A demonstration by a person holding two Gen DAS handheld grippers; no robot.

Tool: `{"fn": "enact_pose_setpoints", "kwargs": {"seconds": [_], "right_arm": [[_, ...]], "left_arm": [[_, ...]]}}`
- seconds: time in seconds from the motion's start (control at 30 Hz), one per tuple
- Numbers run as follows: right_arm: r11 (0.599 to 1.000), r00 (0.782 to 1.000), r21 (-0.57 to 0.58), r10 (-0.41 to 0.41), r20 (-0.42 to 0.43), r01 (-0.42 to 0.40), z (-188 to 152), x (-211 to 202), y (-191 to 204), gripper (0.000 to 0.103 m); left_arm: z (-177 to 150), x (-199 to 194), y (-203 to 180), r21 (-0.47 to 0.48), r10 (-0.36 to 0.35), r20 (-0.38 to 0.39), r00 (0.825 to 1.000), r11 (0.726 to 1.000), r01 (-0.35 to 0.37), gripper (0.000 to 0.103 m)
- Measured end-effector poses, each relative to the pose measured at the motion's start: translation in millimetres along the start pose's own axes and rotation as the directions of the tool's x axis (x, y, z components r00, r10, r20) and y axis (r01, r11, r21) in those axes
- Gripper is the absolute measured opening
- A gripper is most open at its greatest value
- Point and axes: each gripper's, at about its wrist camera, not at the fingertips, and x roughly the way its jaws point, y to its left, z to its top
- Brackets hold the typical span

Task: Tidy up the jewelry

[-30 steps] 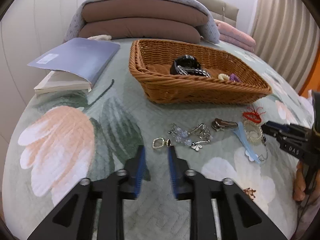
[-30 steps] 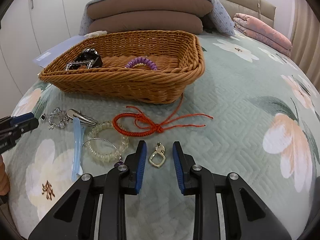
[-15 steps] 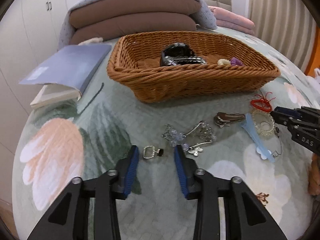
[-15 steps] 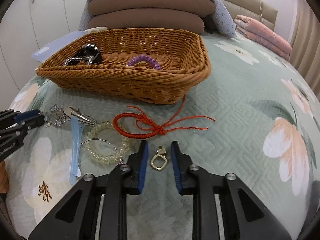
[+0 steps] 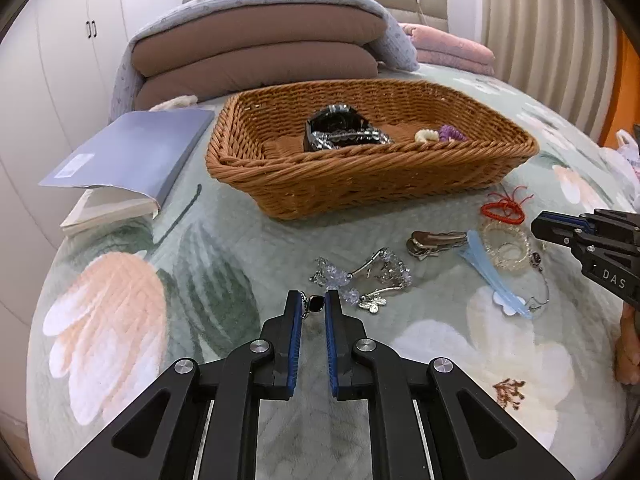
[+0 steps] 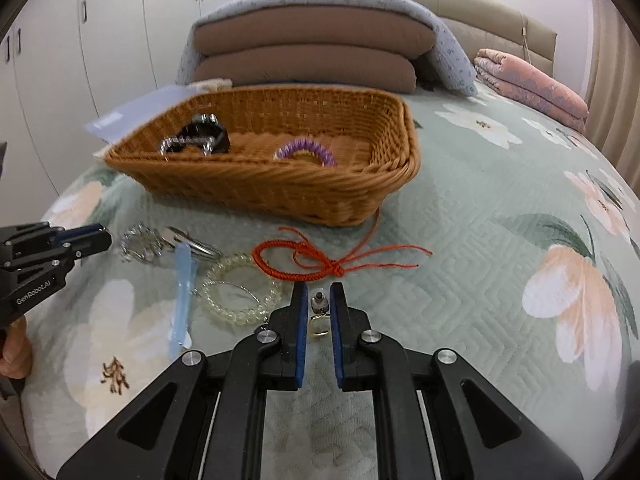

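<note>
My left gripper (image 5: 313, 300) points down at the bedspread, its jaws closing on a silver earring with a black stone (image 5: 316, 303) that the blue pads pinch at the tips. Just right of it lies a tangle of crystal jewelry (image 5: 376, 272). My right gripper (image 6: 319, 294) is shut on a gold square earring (image 6: 320, 322), below the knot of a red cord bracelet (image 6: 304, 260). A wicker basket (image 5: 360, 176) behind the loose pieces holds a black watch (image 5: 340, 128) and a purple hair tie (image 6: 306, 150).
A brown hair clip (image 5: 432, 240), a blue clip (image 5: 492, 276) and a clear bead bracelet (image 6: 236, 300) lie between the two grippers. A blue book (image 5: 132, 160) sits left of the basket. Stacked brown pillows (image 5: 260, 56) stand behind it.
Both grippers have narrowed around their earrings. The left one shifted so that the black-stone earring now sits between its tips; the right one closed onto the gold earring.
</note>
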Motion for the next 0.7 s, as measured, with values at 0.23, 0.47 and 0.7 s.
{"fn": "enact_pose_setpoints", "kwargs": {"seconds": [0.23,0.47,0.7], "right_arm": [[0.997,0.996,0.035,0.063,0.070,-0.065,0,-17,-6,0.012],[0.990,0.988,0.087,0.104,0.115,-0.114,2,-27,-17,0.012],[0.952,0.959,0.177,0.219,0.180,-0.250,11,-47,-41,0.012]], "left_arm": [[-1,-18,0,-0.005,-0.016,0.066,0.998,1.000,0.017,0.011],[0,-24,0,-0.015,-0.026,0.092,0.995,0.999,0.028,0.011],[4,-41,3,-0.038,-0.060,0.156,0.986,0.997,0.067,0.011]]}}
